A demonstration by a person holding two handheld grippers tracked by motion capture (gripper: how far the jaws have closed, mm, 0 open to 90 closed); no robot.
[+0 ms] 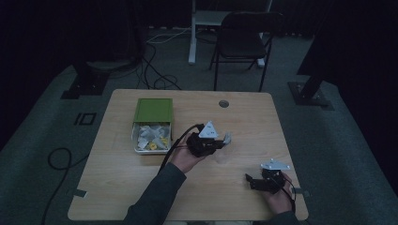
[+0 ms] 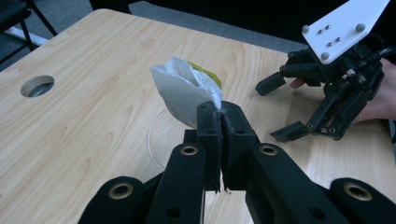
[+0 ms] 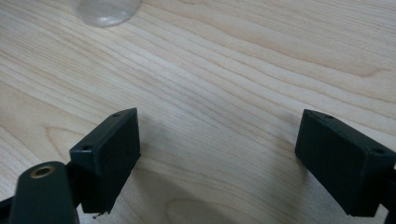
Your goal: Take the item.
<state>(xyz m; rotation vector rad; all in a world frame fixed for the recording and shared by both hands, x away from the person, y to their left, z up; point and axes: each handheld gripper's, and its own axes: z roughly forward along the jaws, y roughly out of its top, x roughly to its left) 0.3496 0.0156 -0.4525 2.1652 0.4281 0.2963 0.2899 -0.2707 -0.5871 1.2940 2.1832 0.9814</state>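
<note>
Your left gripper [image 2: 219, 112] has its jaws clamped flat on the top edge of a white sachet [image 2: 184, 91], a small paper packet with a yellow tag showing behind it; pinching the edge lets the body of the packet hang free beyond the pads, so you can steer it without crushing what is inside. In the high view the same gripper [image 1: 220, 143] sits near the middle of the table [image 1: 141, 178], with the sachet [image 1: 227, 138] at its right tip and just right of the green box [image 1: 154, 111] whose open tray [image 1: 136, 151] holds more packets; I judge the one you hold came from there.

A clear cup [image 2: 159, 137] stands on the table directly under and just beyond the packet; its rim is faint, and the right gripper view shows it [image 3: 108, 10] at the far edge of the wood. The sachet appears held over the mouth rather than inside it, though I cannot tell how high above.

Your right gripper [image 3: 219, 154] rests low at the near right of the table, jaws spread wide with nothing between them, pointing toward the cup; it reads as waiting, ready to steady the cup if it slides. A light, empty cup could tip if the packet brushes its rim, so lower it centred.
</note>
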